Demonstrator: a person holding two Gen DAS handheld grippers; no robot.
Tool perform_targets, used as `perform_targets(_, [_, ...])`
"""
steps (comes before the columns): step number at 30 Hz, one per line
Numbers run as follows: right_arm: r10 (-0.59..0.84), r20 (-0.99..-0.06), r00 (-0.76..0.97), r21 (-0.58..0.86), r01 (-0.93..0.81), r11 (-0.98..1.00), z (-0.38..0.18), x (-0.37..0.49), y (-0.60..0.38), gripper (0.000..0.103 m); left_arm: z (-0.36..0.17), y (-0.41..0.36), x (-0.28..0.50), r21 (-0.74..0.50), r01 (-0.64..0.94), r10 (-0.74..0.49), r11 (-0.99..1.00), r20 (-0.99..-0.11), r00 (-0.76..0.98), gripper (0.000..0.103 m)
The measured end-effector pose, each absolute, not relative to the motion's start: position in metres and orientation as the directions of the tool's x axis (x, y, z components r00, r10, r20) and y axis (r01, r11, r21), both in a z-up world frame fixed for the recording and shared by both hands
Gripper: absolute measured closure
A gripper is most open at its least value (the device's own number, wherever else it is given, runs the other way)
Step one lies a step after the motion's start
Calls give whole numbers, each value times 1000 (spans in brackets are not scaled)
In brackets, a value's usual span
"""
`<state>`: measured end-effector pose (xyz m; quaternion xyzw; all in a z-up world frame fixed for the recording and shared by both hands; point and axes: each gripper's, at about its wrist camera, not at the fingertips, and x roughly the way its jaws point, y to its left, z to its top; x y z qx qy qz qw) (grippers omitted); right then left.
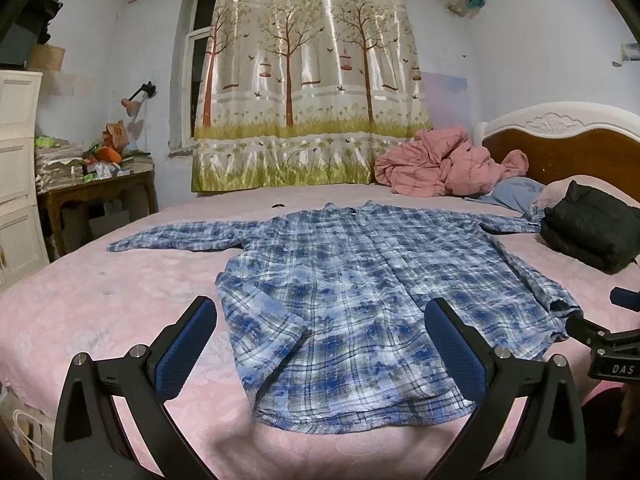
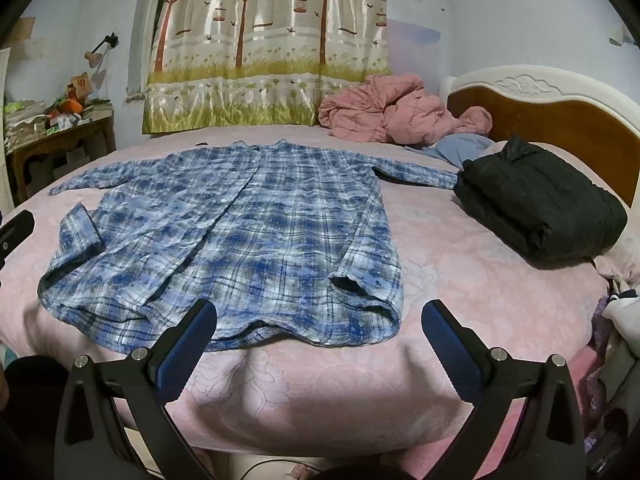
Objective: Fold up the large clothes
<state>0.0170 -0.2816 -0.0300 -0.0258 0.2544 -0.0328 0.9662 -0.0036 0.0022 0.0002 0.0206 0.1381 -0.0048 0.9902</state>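
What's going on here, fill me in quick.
A person holds a two-finger tool in each hand over a bed to fold clothes. A blue plaid shirt lies spread out flat, front up, sleeves out to the sides. The left tool and the right tool are both open, near the hem and holding nothing. No fold has been made yet. A folded black garment sits near the headboard, a pink blanket crumpled beyond.

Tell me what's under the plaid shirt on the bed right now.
The plaid shirt lies flat, front up, directly on the pink bedspread, which shows all around it. Whether anything lies beneath the fabric cannot be seen; no bulge suggests so.
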Motion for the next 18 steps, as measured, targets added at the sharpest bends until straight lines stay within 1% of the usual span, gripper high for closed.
perform_targets(8, [-77, -489, 869, -68, 50, 996, -30, 17, -280, 0, 0, -4, -9, 60, 21, -6, 998, -241, 971, 0])
perform_targets(11, [-76, -490, 869, -66, 50, 997, -30, 17, -281, 0, 0, -1, -9, 40, 48, -37, 998, -245, 969, 0])
perform_targets(14, [-76, -490, 869, -65, 50, 997, -30, 17, -281, 0, -1, 3, -9, 21, 39, -33, 999, -243, 970, 0])
perform_targets(18, [-77, -490, 868, -66, 52, 996, -30, 17, -281, 0, -1, 7, -7, -8, 61, -61, 998, -251, 966, 0])
